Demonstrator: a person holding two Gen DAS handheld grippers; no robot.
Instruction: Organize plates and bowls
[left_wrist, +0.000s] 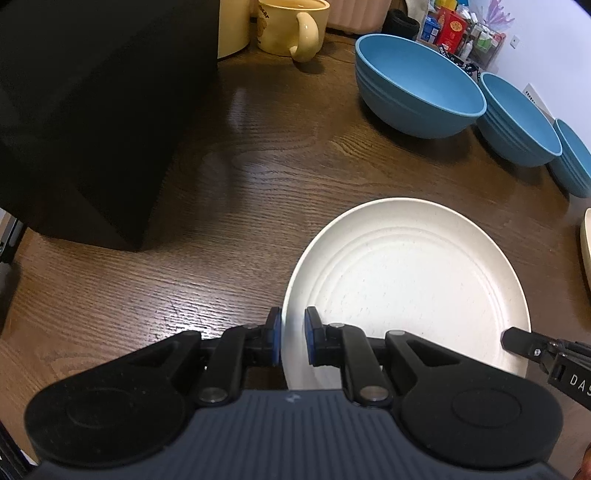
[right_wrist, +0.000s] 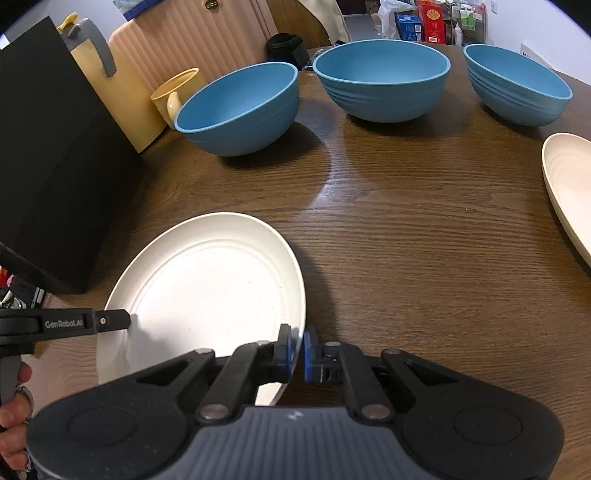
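A cream-white plate (left_wrist: 406, 280) (right_wrist: 207, 288) is held over the brown wooden table (right_wrist: 406, 240) by both grippers. My left gripper (left_wrist: 293, 325) is shut on its left rim, and my right gripper (right_wrist: 296, 343) is shut on its right rim. Each gripper shows in the other's view: the right one (left_wrist: 517, 341) at the plate's right edge, the left one (right_wrist: 114, 319) at its left edge. Three blue bowls (right_wrist: 240, 103) (right_wrist: 384, 74) (right_wrist: 517, 81) stand apart in a row at the back. A second cream plate (right_wrist: 569, 184) lies at the right.
A large black box (left_wrist: 92, 110) (right_wrist: 48, 166) stands at the left, close to the plate. Behind it are a yellow mug (left_wrist: 291, 26) and a cream jug (right_wrist: 99, 85) with a grey handle. Boxes and bottles (right_wrist: 432, 22) crowd the far corner. A hand (right_wrist: 14, 406) grips the left tool.
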